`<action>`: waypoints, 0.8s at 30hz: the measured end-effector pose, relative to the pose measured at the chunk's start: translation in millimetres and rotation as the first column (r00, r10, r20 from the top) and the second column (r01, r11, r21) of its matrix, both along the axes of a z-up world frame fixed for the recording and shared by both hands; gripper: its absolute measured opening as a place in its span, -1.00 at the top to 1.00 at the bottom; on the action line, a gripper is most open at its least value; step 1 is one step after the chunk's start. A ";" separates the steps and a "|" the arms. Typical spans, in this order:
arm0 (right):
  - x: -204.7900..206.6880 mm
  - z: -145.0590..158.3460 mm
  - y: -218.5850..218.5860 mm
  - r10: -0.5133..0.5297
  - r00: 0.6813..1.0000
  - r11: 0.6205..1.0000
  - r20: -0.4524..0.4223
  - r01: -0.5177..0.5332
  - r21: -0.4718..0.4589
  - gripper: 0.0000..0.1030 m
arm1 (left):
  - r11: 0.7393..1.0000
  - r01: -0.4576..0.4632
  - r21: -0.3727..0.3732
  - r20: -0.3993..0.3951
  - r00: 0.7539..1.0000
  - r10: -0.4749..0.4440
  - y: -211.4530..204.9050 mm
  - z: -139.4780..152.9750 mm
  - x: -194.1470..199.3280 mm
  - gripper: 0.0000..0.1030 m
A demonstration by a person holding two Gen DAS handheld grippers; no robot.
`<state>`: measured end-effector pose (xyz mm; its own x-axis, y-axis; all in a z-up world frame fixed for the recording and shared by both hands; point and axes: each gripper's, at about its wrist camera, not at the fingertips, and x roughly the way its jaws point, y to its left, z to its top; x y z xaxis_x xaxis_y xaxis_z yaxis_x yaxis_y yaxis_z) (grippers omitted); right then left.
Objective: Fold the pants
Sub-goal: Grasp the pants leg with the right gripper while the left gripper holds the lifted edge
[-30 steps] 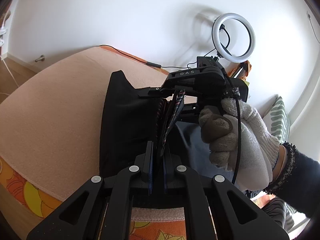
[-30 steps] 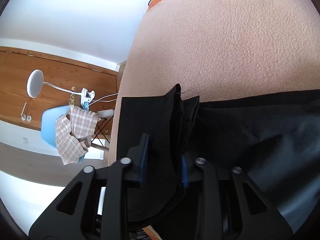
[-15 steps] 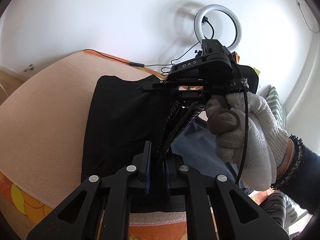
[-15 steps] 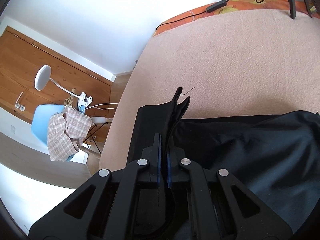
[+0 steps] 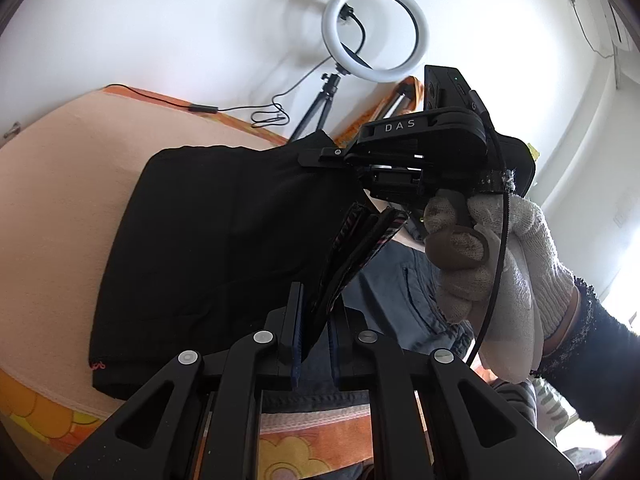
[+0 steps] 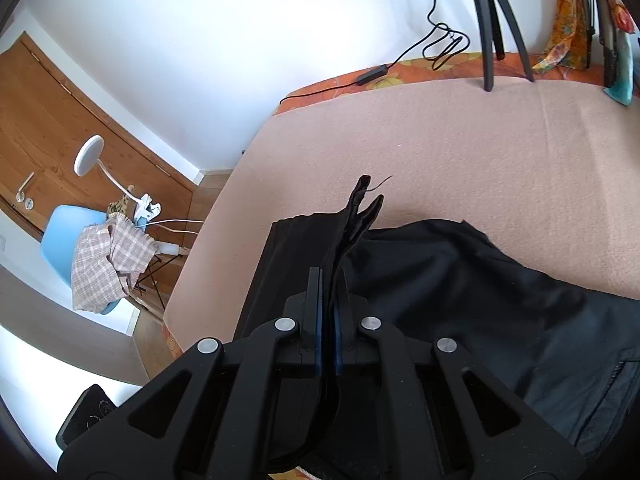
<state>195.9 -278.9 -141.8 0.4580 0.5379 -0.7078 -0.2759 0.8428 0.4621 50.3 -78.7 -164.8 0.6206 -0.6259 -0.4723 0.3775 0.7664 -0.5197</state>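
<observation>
Black pants (image 5: pixel 224 240) lie partly folded on a peach blanket (image 5: pixel 56 184). My left gripper (image 5: pixel 314 340) is shut on a bunched edge with a striped band (image 5: pixel 360 240) and holds it above the blanket. My right gripper (image 6: pixel 328 320) is shut on another bunched edge of the pants (image 6: pixel 460 280), lifted off the blanket (image 6: pixel 480 140). The right gripper's black body (image 5: pixel 424 160), held by a white-gloved hand (image 5: pixel 492 264), shows close in front in the left wrist view.
A ring light (image 5: pixel 376 32) on a tripod (image 6: pixel 496 24) stands at the bed's far edge, its cable (image 6: pixel 400 60) trailing there. A blue chair (image 6: pixel 68 240) with a checked cloth and a white desk lamp (image 6: pixel 92 156) stand beside the bed near a wooden door.
The right gripper closed on the pants edge. Both grippers have lifted their edges and carried the fabric up and over the lower layer. The right gripper rose in the left view.
</observation>
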 end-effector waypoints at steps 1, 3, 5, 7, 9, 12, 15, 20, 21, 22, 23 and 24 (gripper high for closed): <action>-3.4 1.6 -7.9 -0.009 1.000 1.000 0.007 0.009 -0.009 0.90 | 1.000 0.016 0.002 0.000 1.000 -0.016 -6.5 0.5 -0.8 0.83; -9.6 2.9 -21.4 -0.024 1.000 0.999 0.018 0.025 -0.028 0.91 | 0.999 0.045 0.007 0.002 0.999 -0.045 -18.0 2.4 -1.3 0.83; -14.7 4.1 -37.7 -0.043 0.999 0.999 0.020 0.043 -0.032 0.91 | 0.997 0.073 0.012 0.003 0.997 -0.073 -30.5 3.7 -2.5 0.84; -19.2 4.9 -49.8 -0.063 0.998 0.997 0.024 0.064 -0.035 0.91 | 0.995 0.098 0.015 0.004 0.995 -0.098 -41.6 5.2 -2.7 0.85; -25.1 7.5 -61.8 -0.075 0.996 0.996 0.038 0.077 -0.051 0.91 | 0.992 0.122 0.015 0.003 0.993 -0.122 -51.4 6.3 -3.2 0.85; -33.1 10.7 -75.2 -0.091 0.994 0.993 0.053 0.095 -0.064 0.91 | 0.988 0.153 0.013 0.001 0.988 -0.153 -66.0 8.0 -1.4 0.85; -40.3 14.2 -90.4 -0.110 0.992 0.991 0.064 0.115 -0.070 0.91 | 0.983 0.185 0.012 0.001 0.983 -0.185 -82.0 11.0 0.4 0.86; -54.0 21.8 -118.4 -0.146 0.986 0.985 0.083 0.153 -0.085 0.91 | 0.968 0.249 0.021 0.011 0.968 -0.249 -107.9 14.6 -2.1 0.86; -56.3 22.9 -124.7 -0.154 0.984 0.983 0.085 0.161 -0.086 0.91 | 0.965 0.260 0.024 0.013 0.965 -0.260 -113.2 14.9 0.3 0.87; -58.6 23.8 -131.8 -0.163 0.983 0.981 0.087 0.171 -0.090 0.91 | 0.962 0.273 0.026 0.011 0.962 -0.273 -118.3 14.8 -1.2 0.87; -60.4 24.2 -138.1 -0.174 0.981 0.979 0.088 0.182 -0.094 0.91 | 0.958 0.284 0.024 0.009 0.959 -0.285 -123.4 13.5 -2.4 0.87; -62.2 24.8 -144.8 -0.184 0.979 0.976 0.089 0.193 -0.097 0.91 | 0.955 0.295 0.023 0.006 0.955 -0.295 -129.1 12.9 -1.5 0.87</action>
